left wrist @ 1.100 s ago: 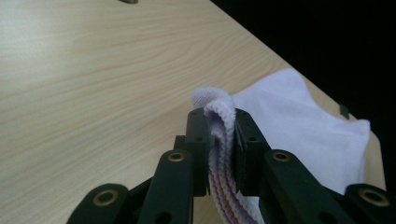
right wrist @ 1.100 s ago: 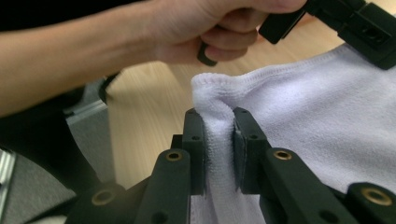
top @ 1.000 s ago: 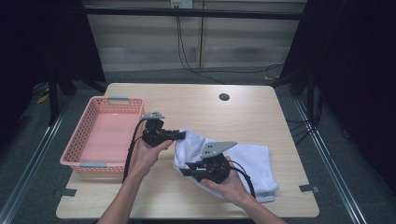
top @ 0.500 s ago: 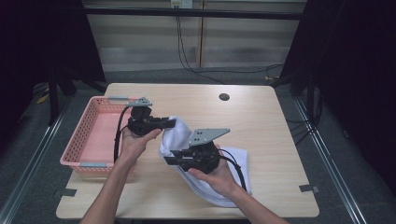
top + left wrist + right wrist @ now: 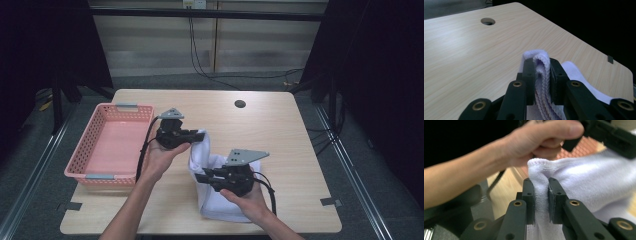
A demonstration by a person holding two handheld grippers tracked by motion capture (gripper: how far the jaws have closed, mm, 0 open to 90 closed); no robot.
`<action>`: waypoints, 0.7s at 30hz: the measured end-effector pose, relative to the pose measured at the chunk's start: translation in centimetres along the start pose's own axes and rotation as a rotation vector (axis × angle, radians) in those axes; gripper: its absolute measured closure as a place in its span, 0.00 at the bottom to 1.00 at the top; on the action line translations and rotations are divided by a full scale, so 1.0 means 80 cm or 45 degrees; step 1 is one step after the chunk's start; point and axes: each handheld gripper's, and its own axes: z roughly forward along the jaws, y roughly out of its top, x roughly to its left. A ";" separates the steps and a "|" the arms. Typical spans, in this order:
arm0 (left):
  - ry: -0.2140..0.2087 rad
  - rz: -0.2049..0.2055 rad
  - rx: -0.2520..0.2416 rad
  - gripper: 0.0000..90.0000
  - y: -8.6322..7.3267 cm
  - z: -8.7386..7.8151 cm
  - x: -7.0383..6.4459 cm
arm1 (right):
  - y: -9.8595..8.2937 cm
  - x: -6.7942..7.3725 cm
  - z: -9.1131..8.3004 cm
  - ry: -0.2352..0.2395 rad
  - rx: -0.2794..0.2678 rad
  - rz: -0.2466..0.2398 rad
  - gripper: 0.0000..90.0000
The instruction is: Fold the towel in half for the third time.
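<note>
A white towel (image 5: 210, 172) hangs lifted between both grippers over the middle of the wooden table (image 5: 280, 125), its lower part still resting near the front edge. My left gripper (image 5: 196, 135) is shut on the towel's upper corner, beside the pink basket (image 5: 95, 150). In the left gripper view the towel edge (image 5: 541, 72) is pinched between the jaws of the left gripper (image 5: 541, 82). My right gripper (image 5: 201, 178) is shut on a lower edge of the towel. The right gripper view shows the towel fold (image 5: 540, 180) clamped in the right gripper (image 5: 540, 202).
The pink basket stands empty at the table's left side. A round cable hole (image 5: 240, 104) sits near the far edge. In the right gripper view the person's other hand (image 5: 539, 142) holds the left gripper close behind the towel.
Both grippers have carried the towel left and up. It lay spread at the table's right front before; now most of it is raised and bunched toward the basket.
</note>
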 end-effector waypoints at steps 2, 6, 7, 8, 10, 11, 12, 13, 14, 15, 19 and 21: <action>-0.013 -0.010 0.007 0.86 0.001 0.016 -0.005 | -0.012 -0.008 -0.014 -0.031 0.013 0.013 0.87; -0.052 0.018 0.030 0.86 0.010 0.044 -0.024 | -0.030 -0.019 -0.047 -0.084 0.001 0.074 0.86; -0.065 0.033 0.028 0.86 0.013 0.051 -0.030 | -0.035 -0.021 -0.055 -0.091 -0.001 0.086 0.86; -0.077 0.043 0.032 0.85 0.014 0.058 -0.036 | -0.040 -0.022 -0.061 -0.095 0.000 0.104 0.86; -0.088 0.058 0.068 0.85 0.015 0.076 -0.044 | -0.054 -0.023 -0.073 -0.129 0.016 0.104 0.85; -0.092 0.062 0.091 0.85 0.013 0.087 -0.048 | -0.062 -0.024 -0.077 -0.145 0.024 0.110 0.85; -0.094 0.067 0.113 0.84 0.011 0.097 -0.051 | -0.070 -0.026 -0.081 -0.157 0.034 0.126 0.85; -0.102 0.063 0.127 0.84 0.007 0.108 -0.053 | -0.078 -0.029 -0.085 -0.174 0.047 0.134 0.84; -0.114 0.057 0.145 0.84 0.004 0.118 -0.054 | -0.087 -0.032 -0.088 -0.192 0.065 0.151 0.84; -0.120 0.044 0.154 0.84 0.000 0.127 -0.057 | -0.096 -0.034 -0.092 -0.207 0.075 0.167 0.84; -0.166 0.012 0.179 0.79 -0.019 0.160 -0.070 | -0.131 -0.035 -0.107 -0.247 0.134 0.224 0.82; -0.161 0.015 0.182 0.77 -0.025 0.172 -0.075 | -0.139 -0.032 -0.113 -0.279 0.165 0.222 0.79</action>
